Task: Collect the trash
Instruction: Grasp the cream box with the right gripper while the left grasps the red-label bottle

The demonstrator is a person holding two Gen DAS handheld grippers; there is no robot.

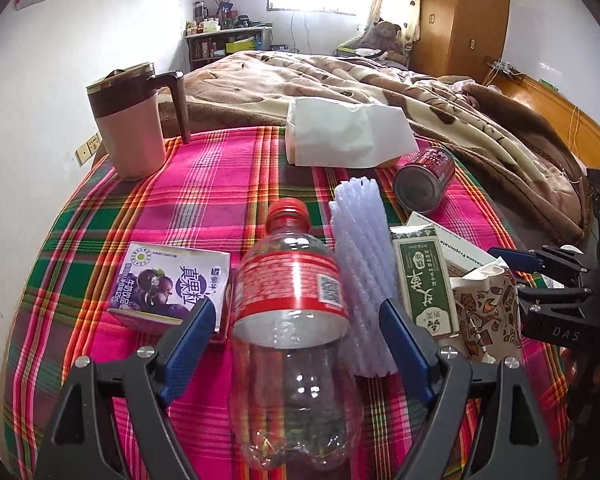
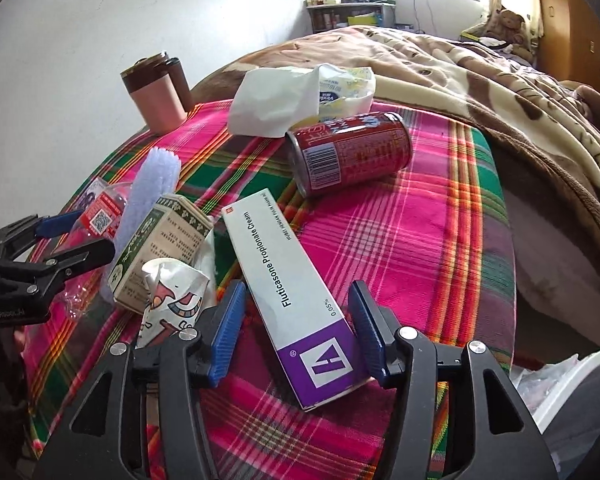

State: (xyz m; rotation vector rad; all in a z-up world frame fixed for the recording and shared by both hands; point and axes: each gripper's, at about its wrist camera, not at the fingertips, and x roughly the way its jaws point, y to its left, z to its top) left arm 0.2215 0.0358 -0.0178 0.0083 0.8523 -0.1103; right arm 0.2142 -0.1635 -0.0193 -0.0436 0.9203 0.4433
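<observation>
Two grippers over the plaid cloth (image 1: 220,184); nothing collected yet, as far as visible. All trash lies on the cloth: empty plastic bottle (image 1: 292,312), juice carton (image 1: 172,284) left of it, foam sleeve (image 1: 360,264) and green box (image 1: 424,280) to its right, crumpled paper cup (image 1: 488,312), red can (image 2: 348,152) farther back, tissue pack (image 1: 340,136) at the far edge. Pink mug (image 1: 132,120) far left, probably not trash. Left gripper (image 1: 296,336) tilted downward, jaws spread, straddling the bottle; pads not pressing. Right gripper (image 2: 296,332) likewise pitched down, jaws apart around the cream box (image 2: 292,292); right pad looks about touching the box, left pad clear, so no grip judged. White bin (image 2: 572,392) near right, likely the destination.
</observation>
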